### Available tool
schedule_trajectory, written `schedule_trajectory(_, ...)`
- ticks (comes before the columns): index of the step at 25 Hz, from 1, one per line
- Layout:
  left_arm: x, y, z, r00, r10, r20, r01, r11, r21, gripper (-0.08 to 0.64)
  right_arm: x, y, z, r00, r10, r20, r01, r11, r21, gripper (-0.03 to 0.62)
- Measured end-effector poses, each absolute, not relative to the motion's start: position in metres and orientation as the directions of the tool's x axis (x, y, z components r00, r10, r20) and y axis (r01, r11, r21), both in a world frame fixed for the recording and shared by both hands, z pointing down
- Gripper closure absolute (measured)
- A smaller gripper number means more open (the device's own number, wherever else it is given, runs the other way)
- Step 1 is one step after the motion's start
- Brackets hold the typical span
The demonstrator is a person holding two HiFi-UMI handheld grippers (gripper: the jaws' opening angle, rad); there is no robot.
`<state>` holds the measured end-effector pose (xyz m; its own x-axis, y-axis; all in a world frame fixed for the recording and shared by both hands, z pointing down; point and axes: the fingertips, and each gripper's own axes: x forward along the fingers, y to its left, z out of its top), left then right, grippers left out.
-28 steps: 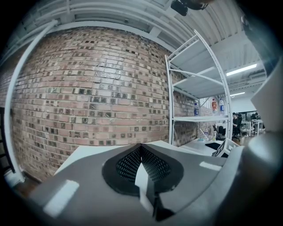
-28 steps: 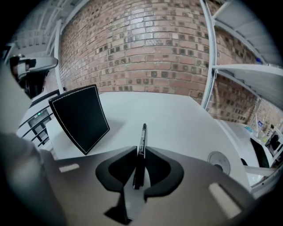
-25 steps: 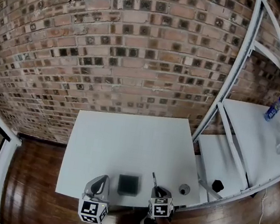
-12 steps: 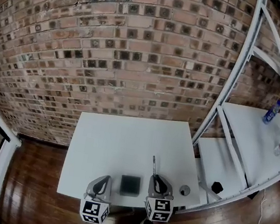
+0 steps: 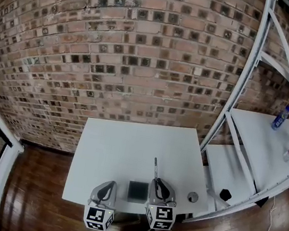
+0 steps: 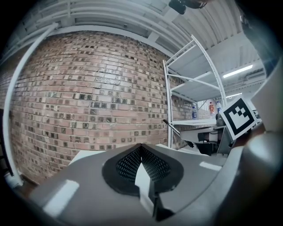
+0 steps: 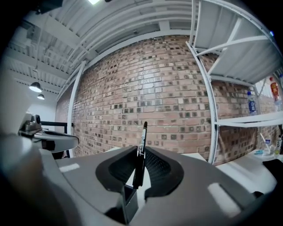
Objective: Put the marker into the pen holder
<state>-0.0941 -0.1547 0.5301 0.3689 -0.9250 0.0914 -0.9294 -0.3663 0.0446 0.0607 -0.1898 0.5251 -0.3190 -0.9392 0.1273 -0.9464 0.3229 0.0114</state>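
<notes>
A black mesh pen holder (image 5: 137, 191) stands near the front edge of the white table (image 5: 129, 147). My right gripper (image 5: 157, 183) hangs just right of the holder, shut on a black marker (image 5: 155, 172) that points away from me. In the right gripper view the marker (image 7: 140, 152) stands clamped between the jaws, its tip above them. My left gripper (image 5: 106, 187) is left of the holder, shut with nothing in it; its jaws meet in the left gripper view (image 6: 141, 149), where the marker (image 6: 176, 130) shows at the right.
A small round object (image 5: 192, 197) lies on the table's front right corner. A white metal rack (image 5: 250, 128) stands at the right, with bottles (image 5: 281, 116) on a shelf and a black object (image 5: 224, 194) lower down. A brick wall (image 5: 142, 58) backs the table.
My right gripper has moved a little left and forward with the marker, closer to the holder's side. The left gripper has barely shifted.
</notes>
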Motion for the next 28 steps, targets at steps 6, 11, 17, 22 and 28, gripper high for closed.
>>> schedule_trajectory(6,-0.096,-0.151,0.528,0.369,-0.925,0.094,-0.929,-0.366,0.051,0.546,0.052,-0.188,0.526,-0.328,-0.936,0.13,-0.943,0.333,0.02,0.535)
schedule_trajectory(11,-0.101,-0.15,0.529,0.366,-0.926,0.093,-0.931,-0.363,0.05,0.546,0.037,-0.189,0.527,-0.35,-0.927,0.131,-0.934,0.356,0.023,0.535)
schedule_trajectory(17,-0.113,-0.15,0.531,0.352,-0.932,0.09,-0.936,-0.348,0.051,0.546,0.022,-0.19,0.532,-0.371,-0.918,0.141,-0.926,0.378,0.027,0.535)
schedule_trajectory(22,-0.119,-0.152,0.531,0.354,-0.931,0.092,-0.935,-0.35,0.051,0.546,0.014,-0.191,0.534,-0.377,-0.914,0.152,-0.922,0.385,0.032,0.537)
schedule_trajectory(28,-0.117,-0.155,0.536,0.376,-0.919,0.12,-0.926,-0.376,0.022,0.548,0.01,-0.193,0.541,-0.376,-0.912,0.165,-0.921,0.387,0.039,0.536)
